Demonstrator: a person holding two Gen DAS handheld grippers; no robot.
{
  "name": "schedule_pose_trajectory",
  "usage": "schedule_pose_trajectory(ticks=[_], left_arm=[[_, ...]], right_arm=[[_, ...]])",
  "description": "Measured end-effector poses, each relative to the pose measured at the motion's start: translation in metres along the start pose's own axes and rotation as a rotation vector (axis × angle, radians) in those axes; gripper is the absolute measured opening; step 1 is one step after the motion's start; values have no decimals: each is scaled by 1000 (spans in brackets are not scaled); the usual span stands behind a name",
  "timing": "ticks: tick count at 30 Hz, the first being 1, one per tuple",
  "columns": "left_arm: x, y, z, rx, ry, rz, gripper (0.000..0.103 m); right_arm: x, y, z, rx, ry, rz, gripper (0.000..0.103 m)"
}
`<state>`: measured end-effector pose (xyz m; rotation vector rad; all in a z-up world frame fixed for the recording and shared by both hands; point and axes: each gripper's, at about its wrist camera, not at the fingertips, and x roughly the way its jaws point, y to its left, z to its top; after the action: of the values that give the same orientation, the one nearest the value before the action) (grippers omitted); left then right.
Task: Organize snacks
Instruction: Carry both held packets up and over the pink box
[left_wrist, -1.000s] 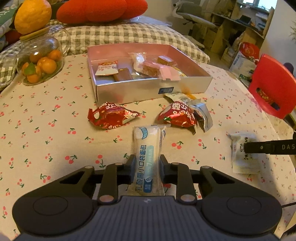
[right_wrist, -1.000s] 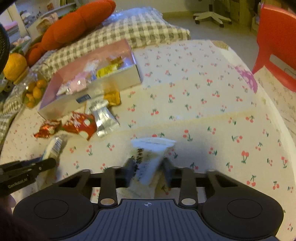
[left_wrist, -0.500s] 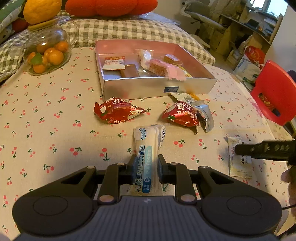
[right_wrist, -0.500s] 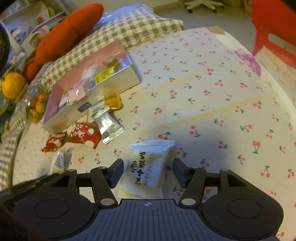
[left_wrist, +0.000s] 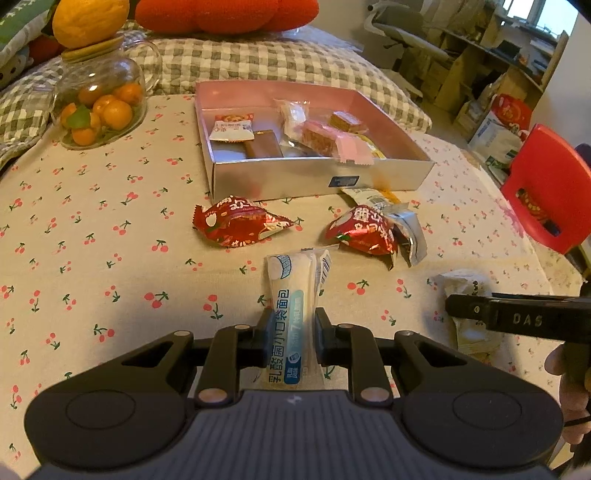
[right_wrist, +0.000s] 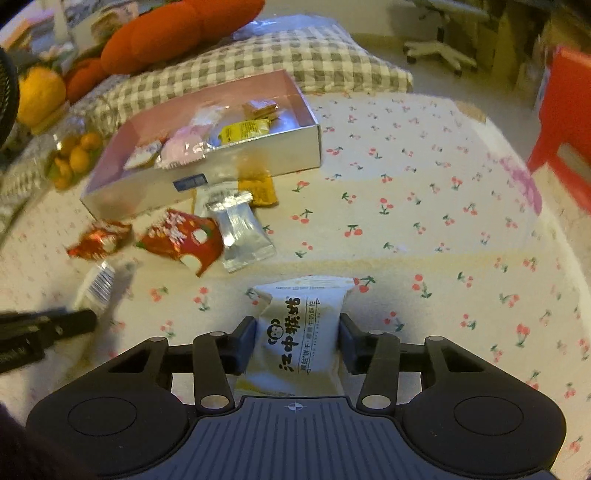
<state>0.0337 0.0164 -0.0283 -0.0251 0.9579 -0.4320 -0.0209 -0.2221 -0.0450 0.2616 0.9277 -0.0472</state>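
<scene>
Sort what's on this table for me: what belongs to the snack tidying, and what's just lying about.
Belongs to the job:
- pink box
- blue-and-white packet in the left tool
- white packet between the right tool pads
- two red packets
- silver packet
- yellow packet

Lying about:
- glass jar of oranges
- red chair
- checked cushion

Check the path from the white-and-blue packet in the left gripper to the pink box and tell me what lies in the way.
The white-and-blue packet is clamped in the left gripper. Between it and the pink box two red snack bags lie flat on the tablecloth, either side of the straight line. Only the box's near wall must be cleared; nothing tall stands there.
</scene>
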Motion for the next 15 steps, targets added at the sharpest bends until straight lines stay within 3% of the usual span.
schedule_pose_trajectory(ticks=[15], left_arm=[[-23, 5, 24, -80, -59, -66, 19]], right_arm=[[-26, -1, 41, 161, -49, 167, 46]])
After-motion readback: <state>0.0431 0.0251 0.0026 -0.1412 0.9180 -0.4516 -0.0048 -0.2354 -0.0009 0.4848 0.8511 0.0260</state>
